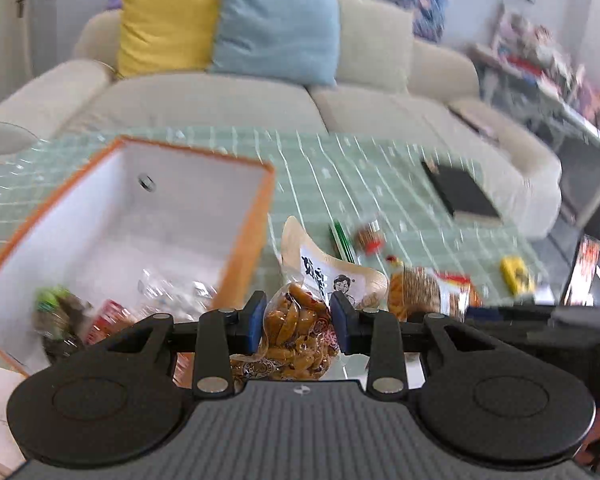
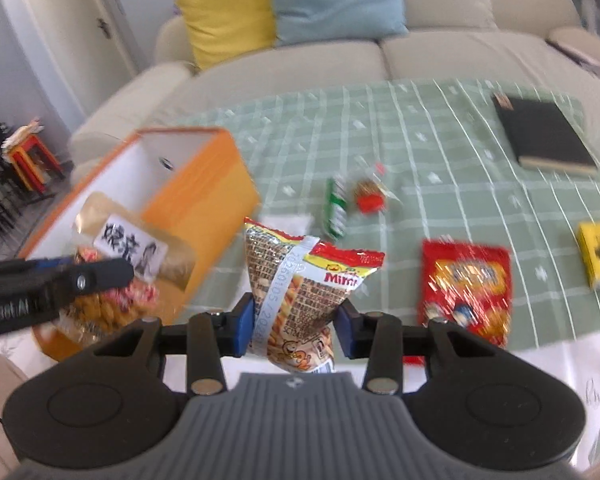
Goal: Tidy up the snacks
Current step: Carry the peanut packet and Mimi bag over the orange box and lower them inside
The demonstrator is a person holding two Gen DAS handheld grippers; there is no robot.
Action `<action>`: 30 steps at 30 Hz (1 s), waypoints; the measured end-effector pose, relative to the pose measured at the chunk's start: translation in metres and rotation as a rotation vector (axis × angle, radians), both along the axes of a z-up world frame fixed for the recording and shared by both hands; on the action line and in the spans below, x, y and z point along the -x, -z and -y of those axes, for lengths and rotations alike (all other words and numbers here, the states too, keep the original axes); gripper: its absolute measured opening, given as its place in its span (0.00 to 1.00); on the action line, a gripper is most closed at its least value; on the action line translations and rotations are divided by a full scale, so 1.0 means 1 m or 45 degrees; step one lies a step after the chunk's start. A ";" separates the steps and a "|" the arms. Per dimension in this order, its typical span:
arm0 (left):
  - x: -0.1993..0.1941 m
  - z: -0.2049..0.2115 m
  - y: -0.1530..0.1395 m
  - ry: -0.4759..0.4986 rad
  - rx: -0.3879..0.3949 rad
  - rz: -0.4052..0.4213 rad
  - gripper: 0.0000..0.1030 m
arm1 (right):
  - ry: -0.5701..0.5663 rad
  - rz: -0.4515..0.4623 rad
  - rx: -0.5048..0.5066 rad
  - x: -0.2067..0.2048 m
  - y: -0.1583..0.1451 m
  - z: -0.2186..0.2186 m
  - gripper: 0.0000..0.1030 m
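My left gripper [image 1: 298,322] is shut on a clear bag of brown fried snacks [image 1: 296,328] with a beige label, held just right of the orange box [image 1: 252,216]. The box has white inner walls and holds several snack packs [image 1: 112,312]. In the right wrist view the left gripper [image 2: 80,280] holds that bag [image 2: 112,272] at the box's [image 2: 204,184] near corner. My right gripper [image 2: 296,322] is shut on a Mimi snack bag [image 2: 300,280], lifted above the table. It also shows in the left wrist view [image 1: 428,288].
On the green checked tablecloth [image 2: 440,140] lie a red snack bag [image 2: 466,284], a green-white pack [image 2: 336,208], a small red-topped pack [image 2: 368,196], a yellow box [image 2: 598,254] and a black notebook [image 2: 544,136]. A beige sofa [image 2: 420,52] with yellow and blue cushions stands behind.
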State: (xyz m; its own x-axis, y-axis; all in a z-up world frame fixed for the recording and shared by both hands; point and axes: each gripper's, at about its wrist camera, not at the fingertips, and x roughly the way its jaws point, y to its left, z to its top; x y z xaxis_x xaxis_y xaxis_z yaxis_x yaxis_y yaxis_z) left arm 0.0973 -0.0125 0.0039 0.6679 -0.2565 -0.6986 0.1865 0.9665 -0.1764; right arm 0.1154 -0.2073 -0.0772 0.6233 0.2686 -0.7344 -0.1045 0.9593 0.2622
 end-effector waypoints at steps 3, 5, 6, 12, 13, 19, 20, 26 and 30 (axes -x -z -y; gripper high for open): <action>-0.002 -0.018 -0.016 -0.071 0.020 0.051 0.38 | -0.063 0.059 -0.020 -0.001 -0.016 -0.017 0.38; -0.004 -0.029 -0.023 -0.117 0.023 0.078 0.38 | -0.110 0.087 -0.021 -0.005 -0.024 -0.030 0.38; -0.004 -0.035 -0.026 -0.142 0.020 0.088 0.38 | -0.134 0.100 -0.018 -0.007 -0.028 -0.037 0.38; -0.011 -0.073 -0.029 -0.271 0.033 0.097 0.38 | -0.311 0.192 0.021 -0.021 -0.049 -0.089 0.38; -0.013 -0.077 -0.028 -0.287 0.030 0.095 0.38 | -0.344 0.208 0.038 -0.024 -0.053 -0.100 0.38; -0.023 -0.110 -0.017 -0.377 -0.005 0.045 0.38 | -0.504 0.282 0.191 -0.039 -0.059 -0.151 0.38; -0.024 -0.116 -0.014 -0.389 -0.004 0.031 0.38 | -0.530 0.290 0.210 -0.041 -0.058 -0.157 0.38; -0.045 -0.135 0.013 -0.443 -0.026 -0.083 0.38 | -0.647 0.307 0.420 -0.059 -0.038 -0.193 0.38; -0.056 -0.137 0.031 -0.442 0.000 -0.164 0.38 | -0.744 0.326 0.536 -0.071 -0.023 -0.208 0.38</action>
State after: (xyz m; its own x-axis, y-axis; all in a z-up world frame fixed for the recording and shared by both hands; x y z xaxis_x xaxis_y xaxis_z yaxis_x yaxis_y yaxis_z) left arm 0.1529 0.1242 -0.0271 0.6217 -0.0303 -0.7826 -0.1762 0.9682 -0.1774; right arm 0.1862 0.0008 -0.0541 0.6304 0.3360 -0.6997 -0.6338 0.7433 -0.2141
